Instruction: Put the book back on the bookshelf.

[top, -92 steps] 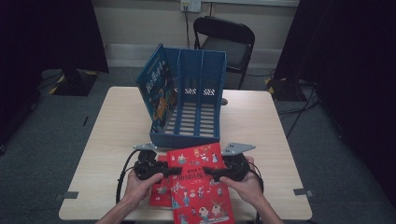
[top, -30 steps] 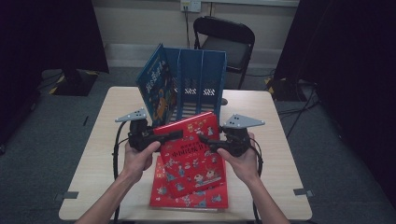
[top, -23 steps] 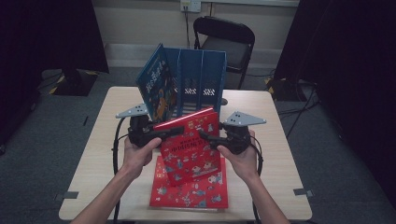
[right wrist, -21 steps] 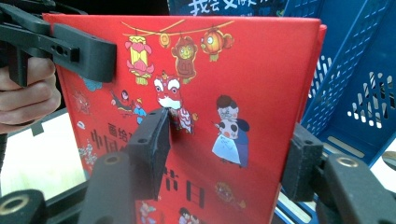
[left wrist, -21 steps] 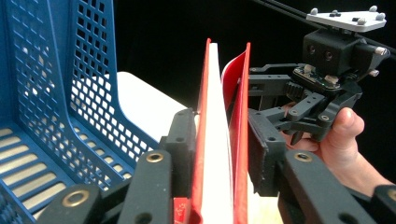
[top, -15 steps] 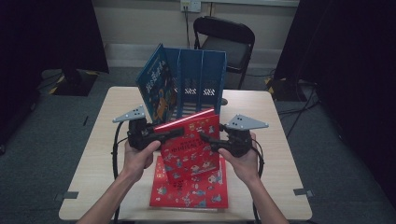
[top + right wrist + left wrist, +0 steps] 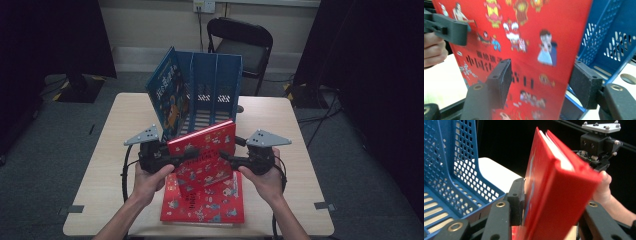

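Pinching the left edge of the lifted red book (image 7: 202,155) with the left tongs (image 7: 186,154), jaws pressed on both covers. Reaching around the right edge with the right tongs (image 7: 541,80), one pad in front of the cover and one behind it. Not showing clearly whether that pair is squeezing or just resting there, so not guessing.

Holding the tongs with a left hand (image 7: 150,180) at 7 o'clock from the book and a right hand (image 7: 262,182) at 5 o'clock. Hanging in the air above the table (image 7: 115,145), tilted, with the top edge leaning toward 12 o'clock. Lying flat under it, at 6 o'clock, another red book (image 7: 205,207).

Standing at 12 o'clock, very near, a blue rack (image 7: 215,85) with open slots. Leaning in the rack's left slot, at 11 o'clock, a blue book (image 7: 167,97). Waiting behind the table, a black chair (image 7: 240,40).

Probably getting the lifted red book ready for a slot. Doing it well likely means:
- squeezing evenly on both sides, so nothing slips or twists
- standing the book straight up first
- lining the bottom edge up with an empty slot at 12 o'clock
- sliding in slowly, not bumping the rack walls or the blue book
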`<state>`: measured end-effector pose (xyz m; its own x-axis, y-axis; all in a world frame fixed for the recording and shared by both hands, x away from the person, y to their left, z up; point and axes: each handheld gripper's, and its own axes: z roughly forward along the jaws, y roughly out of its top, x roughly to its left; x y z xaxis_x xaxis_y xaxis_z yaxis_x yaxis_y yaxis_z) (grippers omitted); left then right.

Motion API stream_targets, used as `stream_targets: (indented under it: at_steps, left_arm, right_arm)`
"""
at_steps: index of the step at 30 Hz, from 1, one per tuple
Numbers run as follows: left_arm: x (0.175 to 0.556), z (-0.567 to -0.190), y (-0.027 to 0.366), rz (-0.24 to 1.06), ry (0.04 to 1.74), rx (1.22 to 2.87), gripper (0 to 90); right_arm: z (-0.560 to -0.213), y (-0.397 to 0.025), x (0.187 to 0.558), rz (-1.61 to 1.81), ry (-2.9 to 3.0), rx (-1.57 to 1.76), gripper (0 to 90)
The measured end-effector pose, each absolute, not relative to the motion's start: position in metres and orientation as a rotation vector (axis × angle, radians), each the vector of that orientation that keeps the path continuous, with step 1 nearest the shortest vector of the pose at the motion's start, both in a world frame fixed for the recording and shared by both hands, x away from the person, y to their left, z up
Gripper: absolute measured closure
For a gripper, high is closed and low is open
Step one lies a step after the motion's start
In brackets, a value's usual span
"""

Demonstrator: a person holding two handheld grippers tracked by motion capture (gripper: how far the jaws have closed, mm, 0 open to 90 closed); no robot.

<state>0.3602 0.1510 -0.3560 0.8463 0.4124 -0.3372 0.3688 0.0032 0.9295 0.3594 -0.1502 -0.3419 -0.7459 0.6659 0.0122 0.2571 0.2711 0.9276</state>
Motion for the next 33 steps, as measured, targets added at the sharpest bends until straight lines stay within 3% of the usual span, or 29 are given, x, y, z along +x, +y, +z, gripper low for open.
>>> stream_targets:
  at_steps: [15, 33]
  left_arm:
    - [0.356, -0.366, 0.152, 0.066, 0.619, 1.667, 73.5]
    - [0.338, -0.362, 0.152, 0.118, 0.612, 1.694, 73.0]
  right_arm:
    - [-0.364, -0.156, 0.362, 1.457, 2.193, 0.886, 30.3]
    - [-0.374, -0.142, 0.366, 1.465, 2.231, 0.823, 33.3]
